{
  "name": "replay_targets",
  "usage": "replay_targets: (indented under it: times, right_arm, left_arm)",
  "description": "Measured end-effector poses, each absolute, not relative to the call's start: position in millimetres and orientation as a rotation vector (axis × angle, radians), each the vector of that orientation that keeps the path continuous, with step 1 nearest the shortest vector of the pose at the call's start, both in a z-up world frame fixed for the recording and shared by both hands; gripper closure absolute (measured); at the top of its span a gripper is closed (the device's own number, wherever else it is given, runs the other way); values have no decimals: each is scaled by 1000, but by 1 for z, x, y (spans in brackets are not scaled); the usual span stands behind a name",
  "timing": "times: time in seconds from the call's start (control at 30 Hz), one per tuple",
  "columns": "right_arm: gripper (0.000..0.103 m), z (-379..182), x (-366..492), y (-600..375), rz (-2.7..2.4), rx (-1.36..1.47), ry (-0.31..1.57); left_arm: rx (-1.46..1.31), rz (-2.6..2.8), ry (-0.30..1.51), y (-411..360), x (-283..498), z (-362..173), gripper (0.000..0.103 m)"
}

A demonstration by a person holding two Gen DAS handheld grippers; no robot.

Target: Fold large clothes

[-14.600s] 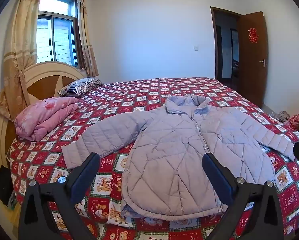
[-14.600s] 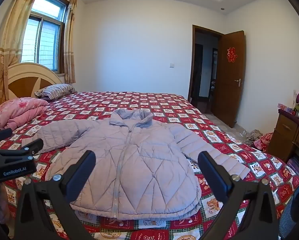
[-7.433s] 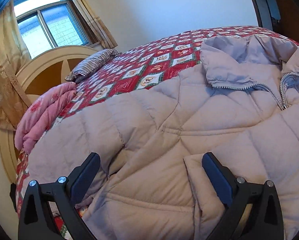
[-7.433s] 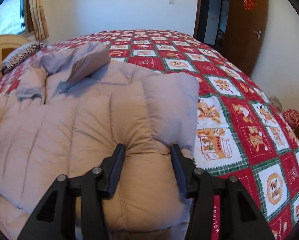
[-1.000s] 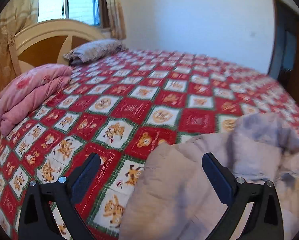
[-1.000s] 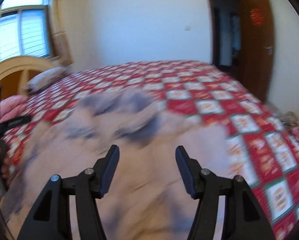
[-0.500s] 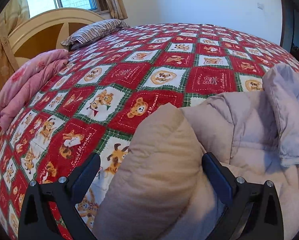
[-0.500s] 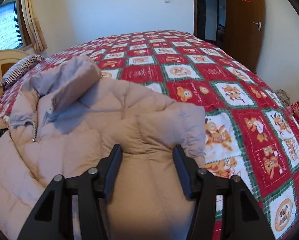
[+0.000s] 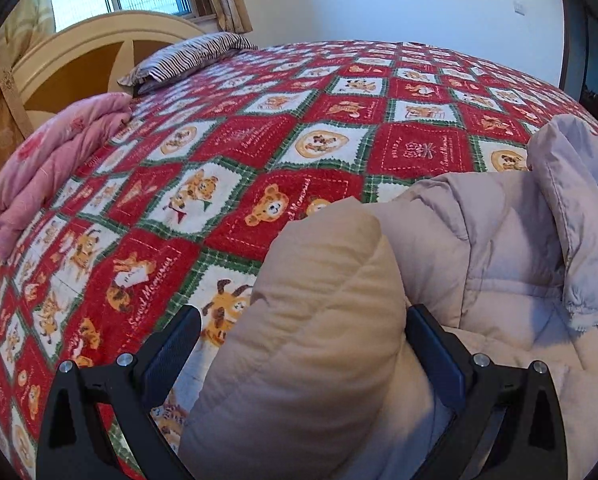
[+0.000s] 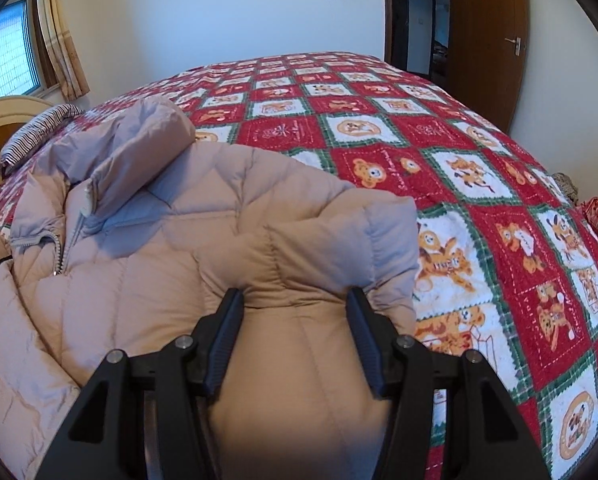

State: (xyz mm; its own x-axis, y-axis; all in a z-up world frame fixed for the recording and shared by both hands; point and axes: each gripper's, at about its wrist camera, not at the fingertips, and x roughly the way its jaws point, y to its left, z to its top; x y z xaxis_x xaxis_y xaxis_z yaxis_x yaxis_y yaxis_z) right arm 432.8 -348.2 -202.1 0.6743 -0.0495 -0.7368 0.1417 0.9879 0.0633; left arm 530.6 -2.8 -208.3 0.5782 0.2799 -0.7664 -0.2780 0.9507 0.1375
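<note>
the right gripper is pinched on a thick fold of the jacket, both pads sunk into the padding, jaws at a middling width because of the bulk between them. its jaws were closing a little just now, with that fold between them. the left gripper stands much wider; a fat roll of the jacket fills most of the gap and presses against the right-hand pad, while the left-hand pad stands clear of the cloth, so this reads as open around the fabric rather than a firm grip.

just ahead of both grippers the jacket lies bunched on the bed cover, its zip and collar ahead and to the left of the right gripper, and to the right of the left one. the sides look already brought in, so the step in hand seems to be laying the lower part up over the chest.

further off, ahead and left of the left gripper, sit a pink quilt and a striped pillow by the headboard; a door stands far ahead to the right of the right gripper.

the next move likely calls for both grippers to let go together, back out without dragging the puffy layers, then press the stack flat, since the padding may spring open.
</note>
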Motion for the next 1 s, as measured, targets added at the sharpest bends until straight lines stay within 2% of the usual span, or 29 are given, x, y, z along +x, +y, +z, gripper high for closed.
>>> replay_targets:
  times: [0.53,1.0]
  right_arm:
    - [45,-204,435,-341,-148,55,830]
    - [44,-205,436,-338,-161,35,830]
  left_arm:
    - [-78,279,925,6,535,-214,1]
    - [-39,297,925,1,536,-213,1]
